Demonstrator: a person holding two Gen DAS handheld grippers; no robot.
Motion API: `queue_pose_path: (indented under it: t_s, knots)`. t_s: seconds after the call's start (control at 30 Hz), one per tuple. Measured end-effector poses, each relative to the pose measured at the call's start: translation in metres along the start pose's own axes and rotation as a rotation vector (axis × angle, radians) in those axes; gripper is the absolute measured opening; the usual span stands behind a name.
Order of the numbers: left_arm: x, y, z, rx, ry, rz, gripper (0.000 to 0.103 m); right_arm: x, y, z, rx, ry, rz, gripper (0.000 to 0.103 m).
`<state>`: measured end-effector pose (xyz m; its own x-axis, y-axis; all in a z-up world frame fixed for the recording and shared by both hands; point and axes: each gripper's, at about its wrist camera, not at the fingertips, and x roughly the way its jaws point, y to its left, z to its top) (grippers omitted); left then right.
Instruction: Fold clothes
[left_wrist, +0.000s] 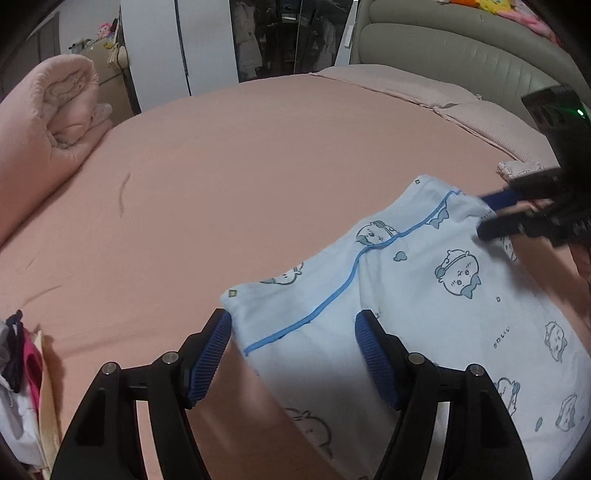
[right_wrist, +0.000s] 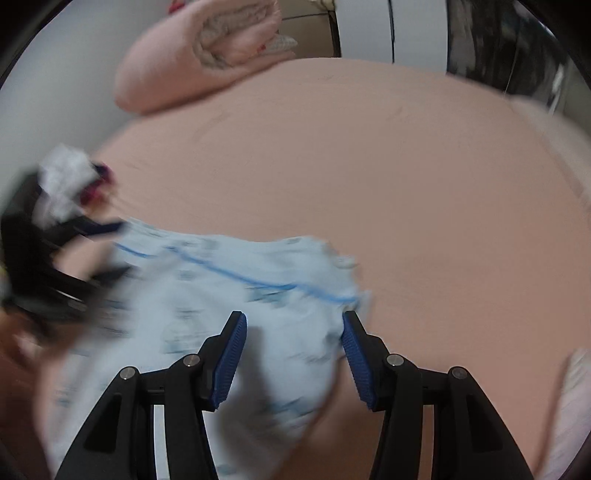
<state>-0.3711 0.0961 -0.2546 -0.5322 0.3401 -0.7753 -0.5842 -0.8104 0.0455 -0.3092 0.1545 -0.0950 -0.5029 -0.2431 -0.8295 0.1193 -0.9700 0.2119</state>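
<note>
A light blue pyjama garment (left_wrist: 424, 295) with cartoon prints and blue piping lies on the pink bed sheet (left_wrist: 221, 184). In the left wrist view my left gripper (left_wrist: 293, 321) stands open over the garment's near-left corner. The cloth passes between its blue pads (left_wrist: 210, 358), and they do not press on it. At the right edge, my right gripper (left_wrist: 484, 218) straddles the far corner of the cloth with its jaws apart. The right wrist view is blurred. There my right gripper (right_wrist: 293, 319) is open over the garment (right_wrist: 221, 280), and my left gripper (right_wrist: 123, 247) shows at the left.
A rolled pink quilt (left_wrist: 48, 122) lies at the bed's far left corner. A small pile of clothes (left_wrist: 18, 362) sits by the left edge. Pink pillows (left_wrist: 480, 114) and a padded headboard (left_wrist: 461, 48) are at the right. A wardrobe (left_wrist: 288, 37) stands behind.
</note>
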Motion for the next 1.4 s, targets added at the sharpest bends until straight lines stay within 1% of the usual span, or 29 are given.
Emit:
queue_pose_path:
  t_s: [0.07,0.17,0.23,0.27,0.33,0.37,0.4,0.43,0.47,0.5,0.57,0.6,0.67,0.73,0.8,0.83,0.87,0.97,1.03,1.07,1.1,1.2,1.23,1.27,1.3,1.37,1.4]
  knots:
    - [0.004,0.006,0.0,0.003,0.008,0.012,0.068,0.003,0.015,-0.005,-0.022,0.025,-0.01,0.053]
    - [0.006,0.019,0.005,0.016,0.015,0.025,0.068,0.004,0.025,-0.012,-0.034,0.038,-0.019,0.055]
    - [0.003,0.017,0.001,0.048,0.024,0.048,0.068,-0.001,0.008,-0.014,-0.018,0.04,-0.022,0.055]
    - [0.005,0.016,0.001,0.078,0.03,0.069,0.068,0.003,0.007,-0.017,-0.014,0.04,-0.026,0.055]
    - [0.007,0.013,0.0,0.149,0.037,0.129,0.071,-0.002,-0.02,-0.029,-0.022,0.061,-0.078,0.055]
    - [0.008,0.015,0.0,0.18,0.04,0.165,0.076,-0.002,-0.029,-0.03,-0.029,0.076,-0.093,0.055]
    - [0.007,0.018,0.001,0.193,0.044,0.198,0.079,-0.004,-0.033,-0.031,-0.034,0.072,-0.087,0.055]
    - [0.005,0.024,0.003,0.18,0.05,0.227,0.079,-0.006,-0.037,-0.031,-0.034,0.066,-0.097,0.057]
    - [0.003,0.03,0.005,0.163,0.054,0.241,0.079,-0.008,-0.04,-0.031,-0.029,0.067,-0.11,0.062]
    - [-0.001,0.035,0.007,0.143,0.057,0.238,0.079,-0.011,-0.044,-0.03,-0.017,0.063,-0.119,0.067]
    - [-0.007,0.036,0.009,0.146,0.053,0.264,0.079,-0.015,-0.051,-0.03,0.019,0.064,-0.122,0.07]
    - [-0.011,0.033,0.011,0.162,0.04,0.265,0.079,-0.017,-0.052,-0.029,0.041,0.067,-0.115,0.071]
    - [-0.018,0.027,0.013,0.178,0.01,0.254,0.079,-0.024,-0.045,-0.025,0.05,0.041,-0.072,0.072]
    - [-0.022,0.024,0.018,0.166,-0.005,0.233,0.079,-0.034,-0.033,-0.019,0.019,-0.013,-0.03,0.072]
    - [-0.02,0.022,0.02,0.16,-0.004,0.238,0.079,-0.036,-0.017,-0.008,-0.02,-0.07,-0.019,0.072]
    - [-0.018,0.022,0.022,0.155,-0.003,0.232,0.079,-0.035,-0.014,-0.002,-0.029,-0.09,-0.019,0.072]
    - [-0.017,0.022,0.022,0.145,-0.001,0.219,0.079,-0.032,-0.014,0.005,-0.033,-0.09,-0.025,0.072]
    - [-0.008,0.026,0.02,0.11,0.016,0.15,0.079,-0.005,-0.02,0.016,-0.034,-0.02,-0.035,0.072]
    - [0.009,0.03,0.017,0.12,0.047,0.145,0.079,0.015,-0.025,0.018,-0.041,0.01,-0.092,0.072]
    - [0.013,0.032,0.016,0.124,0.05,0.142,0.079,0.025,-0.027,0.02,-0.043,0.023,-0.126,0.072]
    - [0.011,0.033,0.019,0.126,0.038,0.145,0.079,0.029,-0.032,0.023,-0.019,0.012,-0.139,0.072]
    - [-0.004,0.033,0.031,0.121,-0.019,0.223,0.079,0.027,-0.047,0.032,0.087,-0.063,-0.147,0.072]
    - [-0.009,0.035,0.034,0.105,-0.034,0.21,0.079,0.024,-0.046,0.033,0.096,-0.074,-0.134,0.072]
    - [-0.014,0.037,0.037,0.079,-0.034,0.142,0.079,0.021,-0.042,0.033,0.101,-0.079,-0.109,0.072]
    - [-0.013,0.036,0.038,0.081,-0.016,0.115,0.079,0.018,-0.038,0.033,0.107,-0.083,-0.085,0.072]
    - [0.006,0.027,0.033,0.164,0.074,0.185,0.079,0.015,-0.029,0.03,0.074,-0.062,-0.058,0.072]
    - [0.014,0.024,0.029,0.212,0.12,0.231,0.08,0.013,-0.024,0.028,0.053,-0.047,-0.047,0.072]
